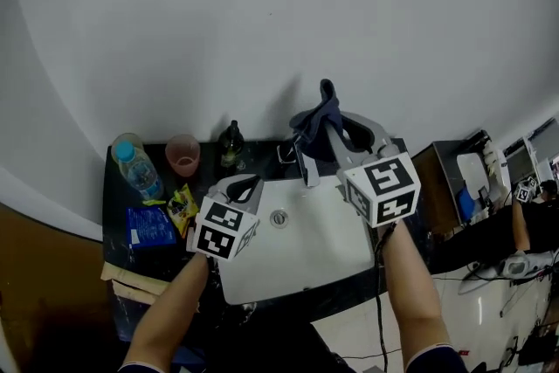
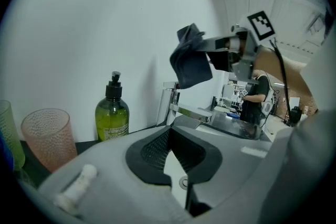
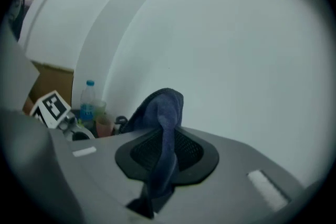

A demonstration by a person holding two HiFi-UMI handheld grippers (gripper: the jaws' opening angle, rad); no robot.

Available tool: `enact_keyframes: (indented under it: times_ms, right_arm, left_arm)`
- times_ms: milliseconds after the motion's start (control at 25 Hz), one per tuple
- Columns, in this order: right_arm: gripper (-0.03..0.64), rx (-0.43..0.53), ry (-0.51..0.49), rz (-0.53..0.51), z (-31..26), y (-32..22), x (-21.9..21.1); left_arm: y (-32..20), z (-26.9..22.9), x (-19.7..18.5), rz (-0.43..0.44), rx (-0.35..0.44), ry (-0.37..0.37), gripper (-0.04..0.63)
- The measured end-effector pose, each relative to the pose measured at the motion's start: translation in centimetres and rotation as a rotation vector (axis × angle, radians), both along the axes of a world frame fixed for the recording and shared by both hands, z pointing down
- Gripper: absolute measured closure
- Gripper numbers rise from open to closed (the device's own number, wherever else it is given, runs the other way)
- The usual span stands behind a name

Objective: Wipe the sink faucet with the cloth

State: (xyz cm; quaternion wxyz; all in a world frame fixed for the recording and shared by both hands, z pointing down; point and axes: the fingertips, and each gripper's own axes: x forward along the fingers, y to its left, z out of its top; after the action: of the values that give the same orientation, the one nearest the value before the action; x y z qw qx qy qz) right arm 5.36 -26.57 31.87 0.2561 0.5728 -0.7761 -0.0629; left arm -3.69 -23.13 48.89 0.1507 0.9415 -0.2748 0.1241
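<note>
The chrome faucet (image 1: 302, 163) stands at the back rim of the white sink (image 1: 323, 249). My right gripper (image 1: 342, 135) is shut on a dark blue cloth (image 1: 321, 122), lifted above the faucet with the cloth hanging over it. In the right gripper view the cloth (image 3: 164, 123) drapes between the pads and up over the front. My left gripper (image 1: 245, 186) is shut and holds nothing, low over the sink's left rim. In the left gripper view the faucet (image 2: 176, 105) is straight ahead, with the cloth (image 2: 191, 58) above it.
On the black counter (image 1: 118, 249) left of the sink stand a water bottle (image 1: 135, 166), a pink cup (image 1: 183, 155) and a green soap bottle (image 1: 231, 144). A blue packet (image 1: 148, 225) and a yellow packet (image 1: 182, 205) lie nearer. A white wall rises behind.
</note>
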Motion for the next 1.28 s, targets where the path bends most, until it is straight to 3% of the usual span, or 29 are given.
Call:
enact_keyframes:
  times_ms: [200,360,520,800,1120,1280]
  right_arm:
    - [0.561,-0.068,0.364,-0.158,2.0,-4.9,0.3]
    - [0.561,-0.195,0.578,-0.322,5.7,-5.5,0.3]
    - [0.561,-0.329,0.731,-0.452,8.7,-5.8,0.0]
    - [0.563,-0.478,0.840,-0.568,10.4,-6.4,-1.8]
    - [0.563,-0.669,0.824,-0.651,11.3,-6.4,-3.6]
    - [0.565,-0.751,0.932,-0.679,12.9,-5.7,-3.1]
  left_arm:
    - [0.5,-0.1,0.3,0.016,0.005,-0.003,0.594]
    - [0.5,0.5,0.2,0.013,-0.005,-0.013,0.594]
    - [0.5,1.1,0.5,0.016,-0.018,-0.021,0.593]
    - [0.9,1.1,1.5,0.032,-0.022,-0.015,0.594]
    - [1.3,0.7,2.0,0.034,-0.020,-0.012,0.593]
    - [1.6,0.6,2.0,0.037,-0.006,-0.025,0.592]
